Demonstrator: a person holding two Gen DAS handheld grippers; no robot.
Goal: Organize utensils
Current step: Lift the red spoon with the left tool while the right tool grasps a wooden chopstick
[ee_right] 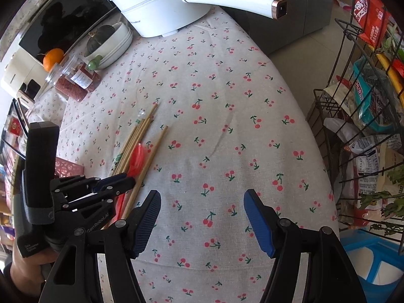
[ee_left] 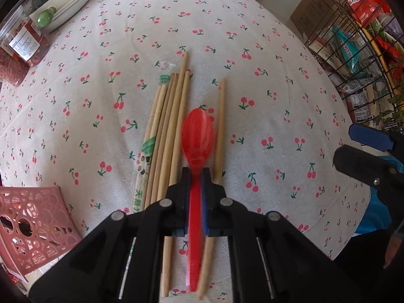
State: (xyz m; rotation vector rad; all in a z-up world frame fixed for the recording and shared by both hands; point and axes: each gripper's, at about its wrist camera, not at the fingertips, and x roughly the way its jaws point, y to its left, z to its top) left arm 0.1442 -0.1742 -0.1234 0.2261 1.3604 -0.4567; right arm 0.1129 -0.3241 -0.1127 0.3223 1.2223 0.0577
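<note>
A: Gripper on the left [ee_left: 195,174] is clamped on the red plastic spoon [ee_left: 198,136], pinching its handle just behind the bowl. In the left wrist view the spoon looks blurred and seems lifted off the cherry-print counter [ee_left: 252,63], above the bamboo chopsticks [ee_left: 171,116].

B: And the chopsticks?

A: They lie in a loose bundle, one of them in a paper sleeve [ee_left: 145,161], and a single chopstick [ee_left: 220,126] sits apart on the spoon's other side. A pink perforated basket [ee_left: 32,224] stands at the lower left, near the bundle.

B: What does the right wrist view add?

A: Right gripper [ee_right: 202,214] hangs with its jaws spread wide and nothing between them, over bare cloth. To its left you see the left gripper [ee_right: 126,179] with the spoon [ee_right: 137,157] among the chopsticks [ee_right: 141,141].

B: So how far along?

A: Early, I'd judge. Only the spoon is in hand; every chopstick is on the cloth. Whether the basket already holds anything, I can't tell.
</note>
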